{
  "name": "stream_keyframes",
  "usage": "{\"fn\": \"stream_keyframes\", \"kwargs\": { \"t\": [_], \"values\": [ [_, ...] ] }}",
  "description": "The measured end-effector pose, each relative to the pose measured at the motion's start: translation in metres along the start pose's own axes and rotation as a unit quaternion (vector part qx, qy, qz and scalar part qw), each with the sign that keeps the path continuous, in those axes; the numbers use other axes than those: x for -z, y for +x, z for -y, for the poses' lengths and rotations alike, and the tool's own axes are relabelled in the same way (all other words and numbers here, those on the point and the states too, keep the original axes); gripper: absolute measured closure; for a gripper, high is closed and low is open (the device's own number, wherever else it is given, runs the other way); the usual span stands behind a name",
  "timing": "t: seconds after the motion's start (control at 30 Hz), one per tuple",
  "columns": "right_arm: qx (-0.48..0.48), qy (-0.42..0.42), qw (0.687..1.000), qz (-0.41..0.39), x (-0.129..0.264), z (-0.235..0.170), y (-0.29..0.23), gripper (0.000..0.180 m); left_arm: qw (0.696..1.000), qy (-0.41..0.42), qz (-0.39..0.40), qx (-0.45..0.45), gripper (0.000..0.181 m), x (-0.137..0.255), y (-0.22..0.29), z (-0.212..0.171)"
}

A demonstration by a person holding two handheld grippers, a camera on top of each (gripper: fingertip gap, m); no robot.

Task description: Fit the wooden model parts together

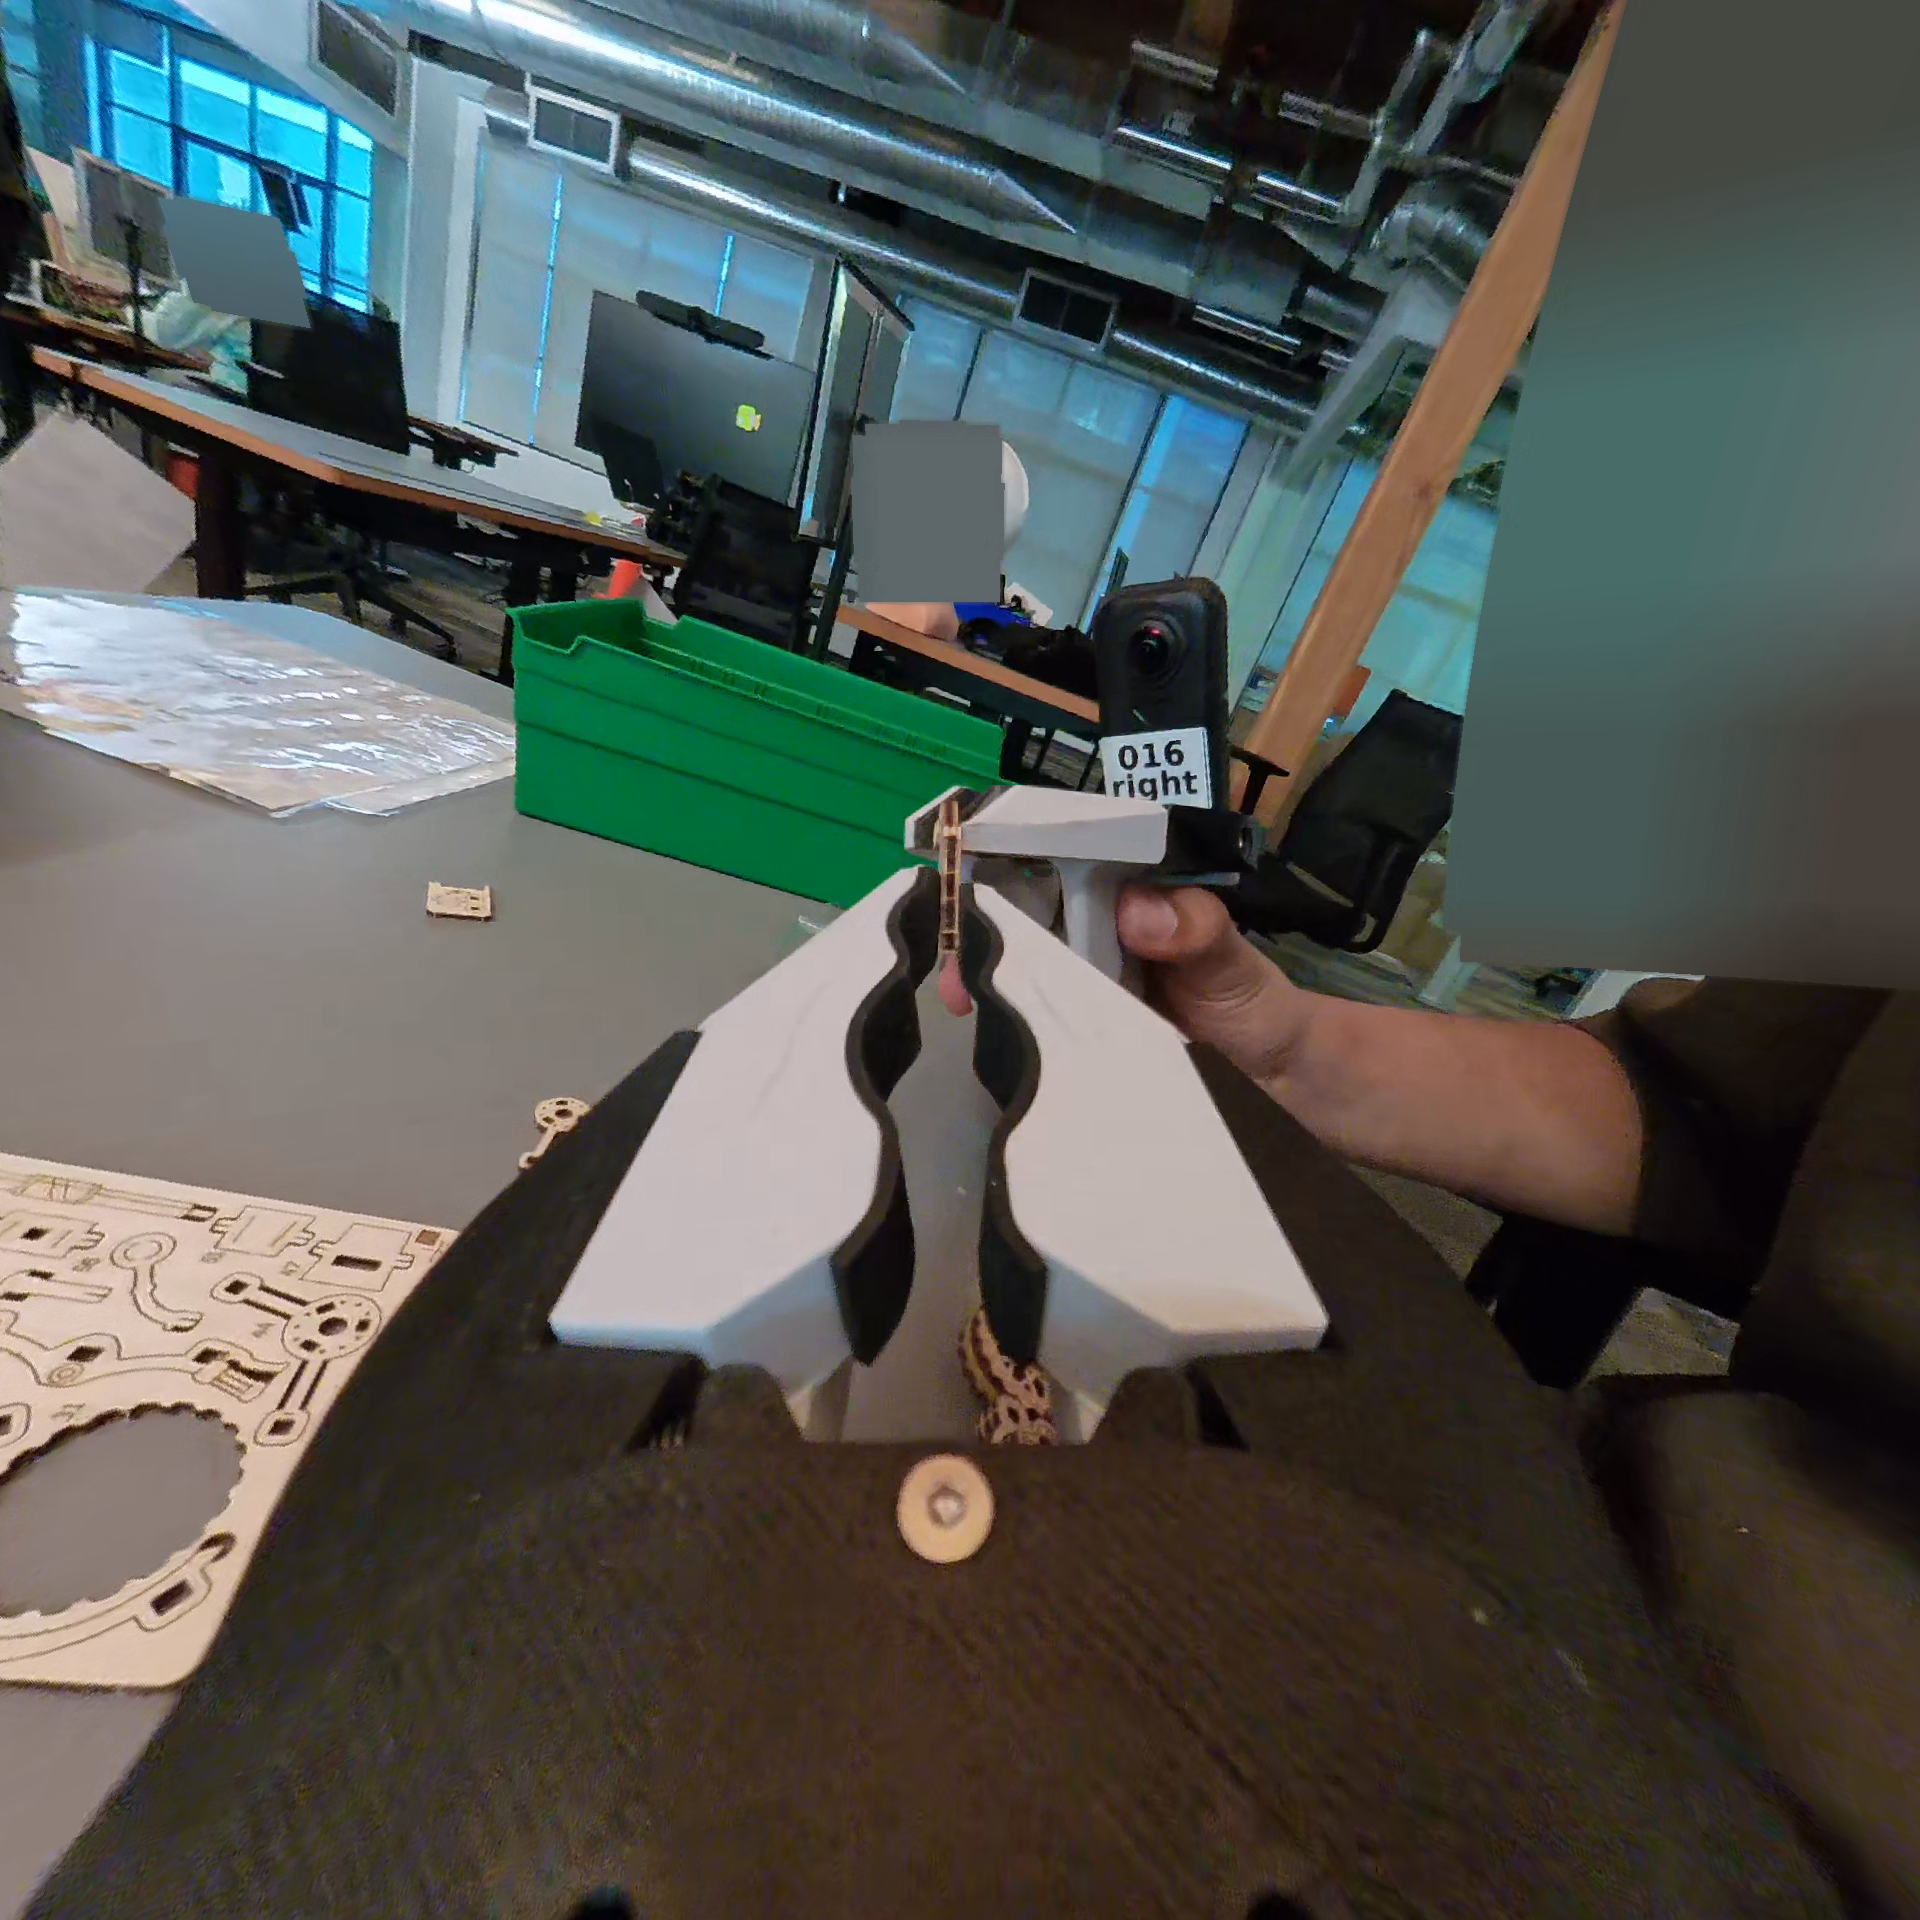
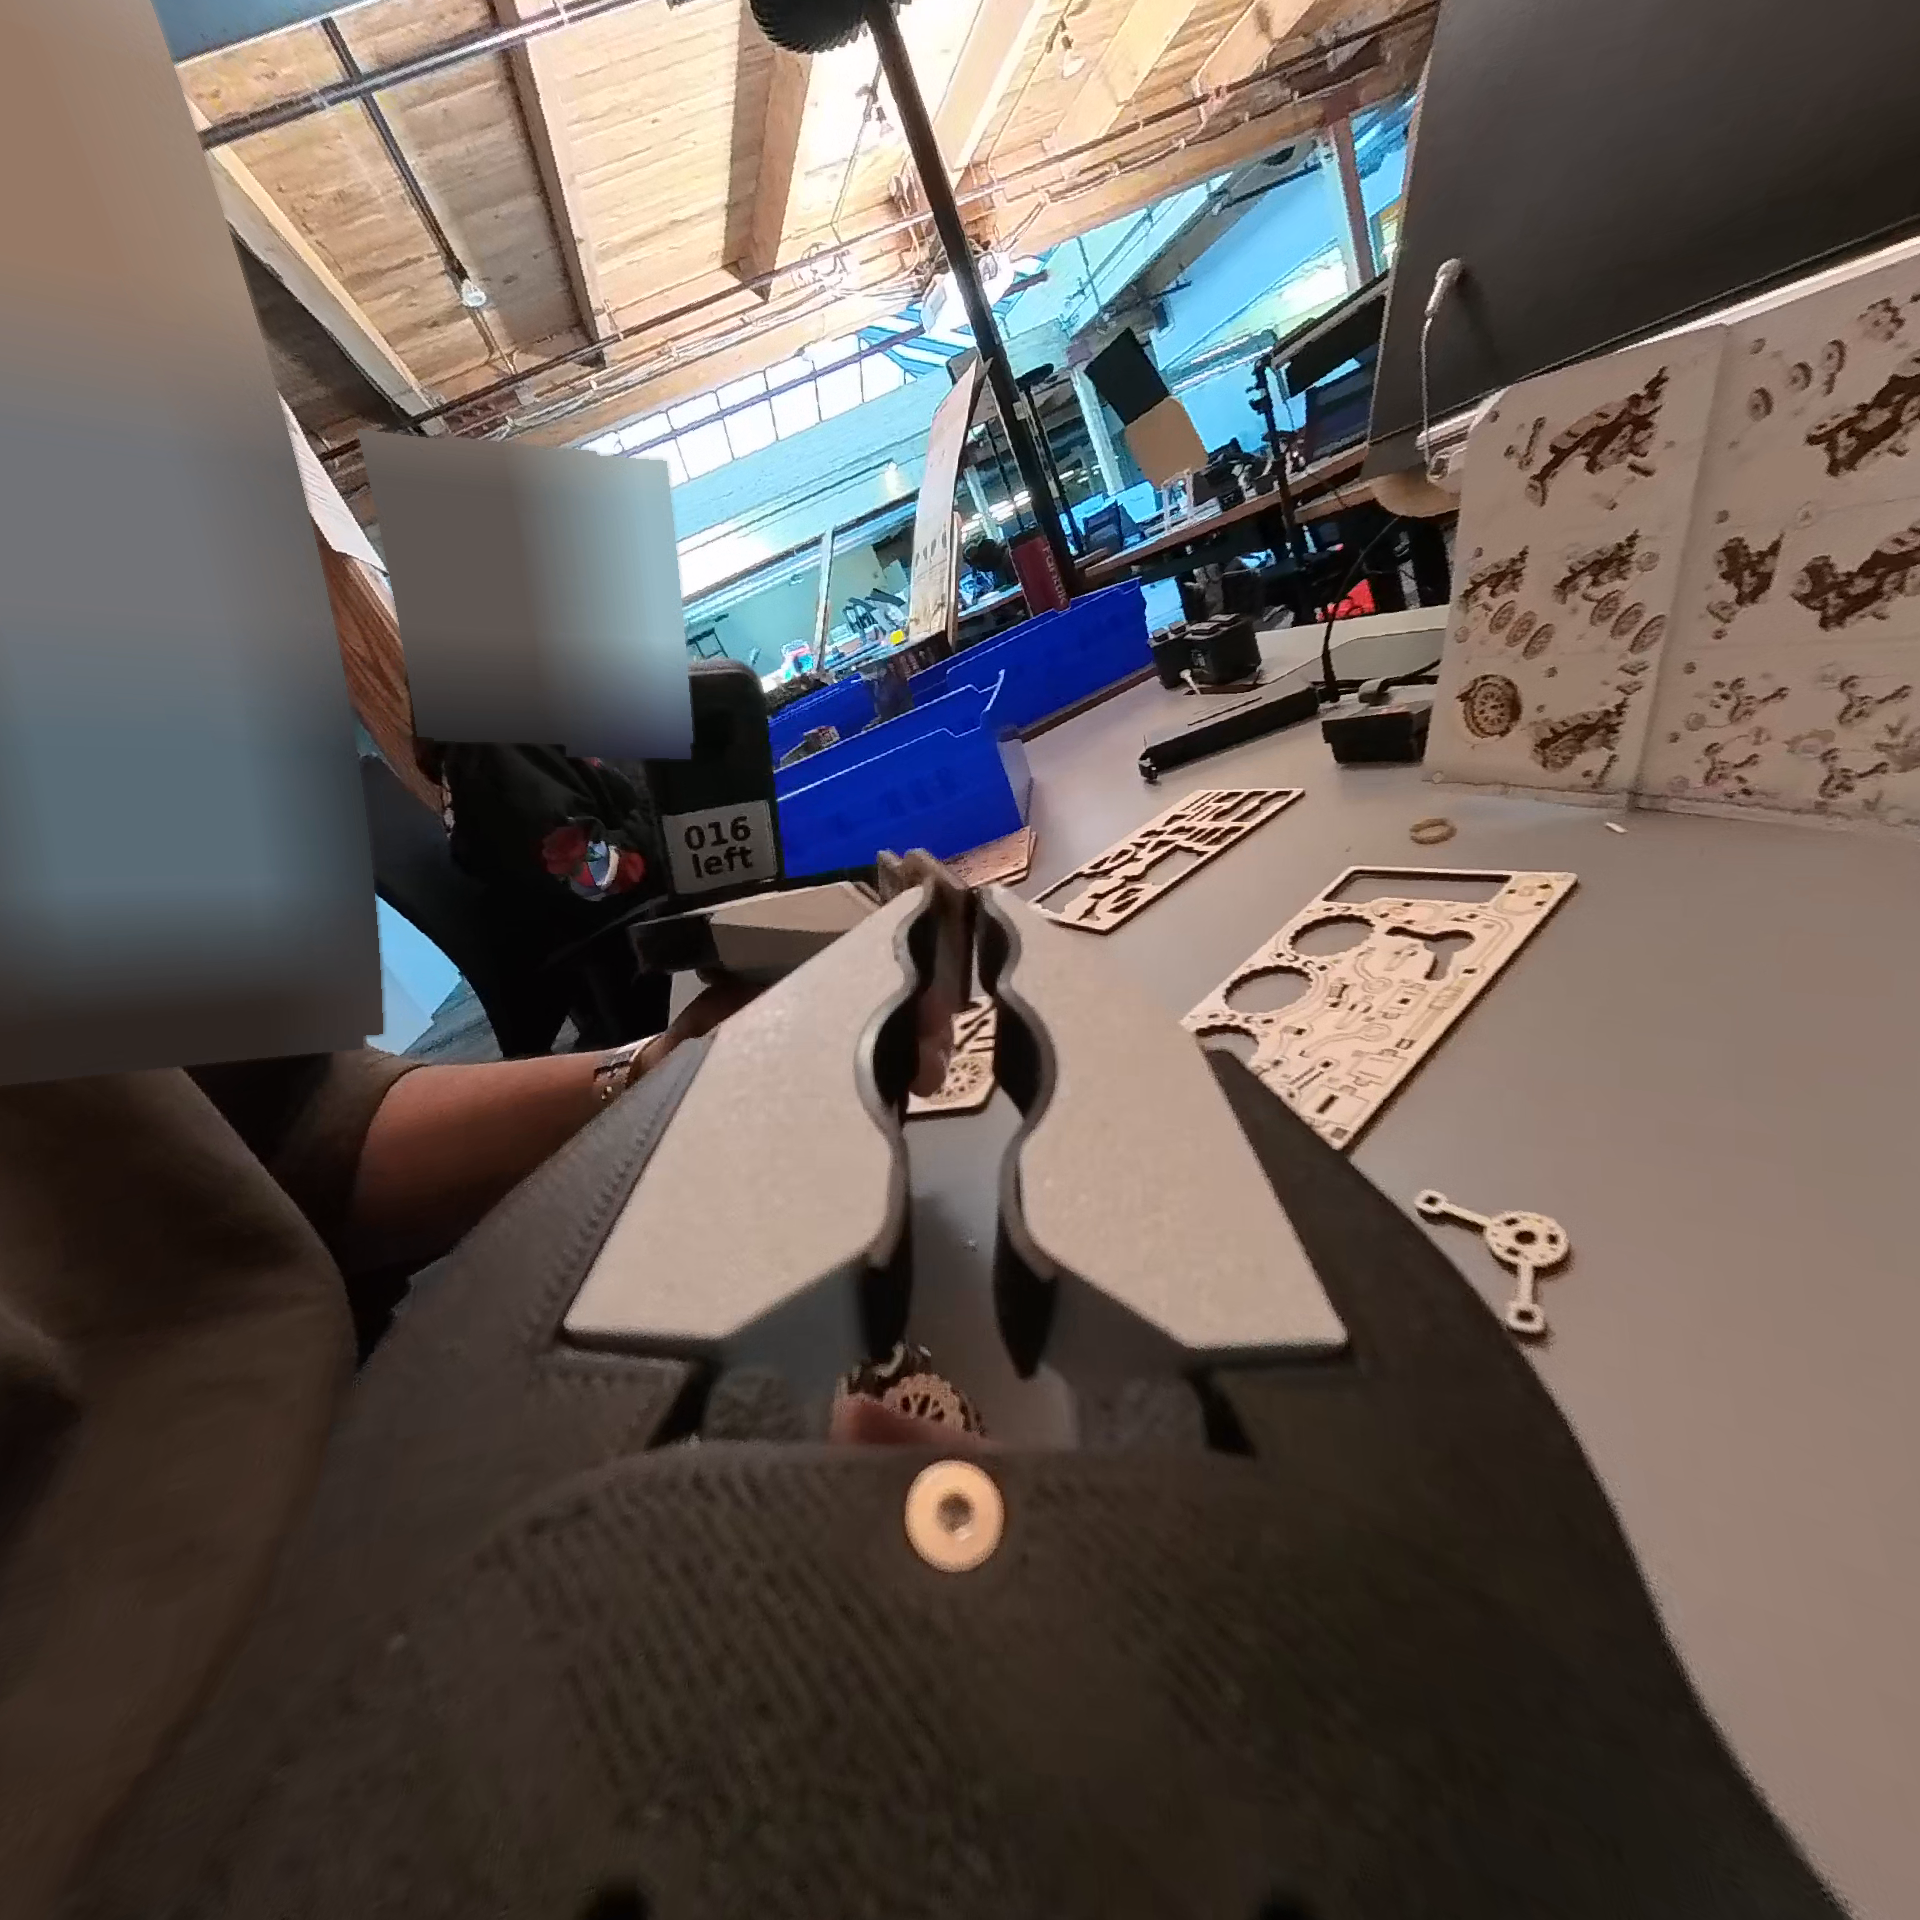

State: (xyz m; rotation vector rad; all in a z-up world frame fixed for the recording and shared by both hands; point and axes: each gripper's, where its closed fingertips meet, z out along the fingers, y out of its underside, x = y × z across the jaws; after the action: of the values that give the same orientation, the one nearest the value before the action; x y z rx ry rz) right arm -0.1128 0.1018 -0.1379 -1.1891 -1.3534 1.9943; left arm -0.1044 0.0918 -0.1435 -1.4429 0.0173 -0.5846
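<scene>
In the left wrist view, my left gripper is closed on a thin wooden part seen edge-on and held upright above the grey table. My right gripper comes in from the right and pinches the top of the same part. In the right wrist view, my right gripper is shut on the dark wooden part, with my left gripper meeting it tip to tip from the left. A wooden gear-like piece shows low between the fingers, also in the right wrist view.
A green bin and a foil sheet lie beyond. A punched wooden sheet and loose pieces lie at left. Blue bins, two wooden sheets, a loose part and instruction pages are at right. My left and right fingertips are right by each other.
</scene>
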Motion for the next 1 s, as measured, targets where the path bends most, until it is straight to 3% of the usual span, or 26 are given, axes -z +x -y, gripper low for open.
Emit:
{"fn": "stream_keyframes", "kwargs": {
  "t": [0.43,0.57,0.67,1.0],
  "values": [
    [0.064,-0.031,0.996,-0.056,-0.003,-0.001,0.009,0.175,0.997,-0.016,0.058,-0.052,0.178,-0.001,-0.009,-0.001],
    [0.055,-0.005,0.997,-0.053,-0.004,0.002,0.011,0.175,0.998,0.016,0.027,0.061,0.180,-0.002,-0.012,0.002],
    [0.041,-0.001,0.998,-0.053,-0.002,0.001,0.014,0.145,0.993,0.033,0.023,0.115,0.180,-0.003,-0.017,0.000],
    [0.028,-0.015,0.998,-0.050,0.000,-0.007,0.019,0.157,0.987,0.046,0.015,0.155,0.180,0.000,-0.022,0.002]
  ]
}}
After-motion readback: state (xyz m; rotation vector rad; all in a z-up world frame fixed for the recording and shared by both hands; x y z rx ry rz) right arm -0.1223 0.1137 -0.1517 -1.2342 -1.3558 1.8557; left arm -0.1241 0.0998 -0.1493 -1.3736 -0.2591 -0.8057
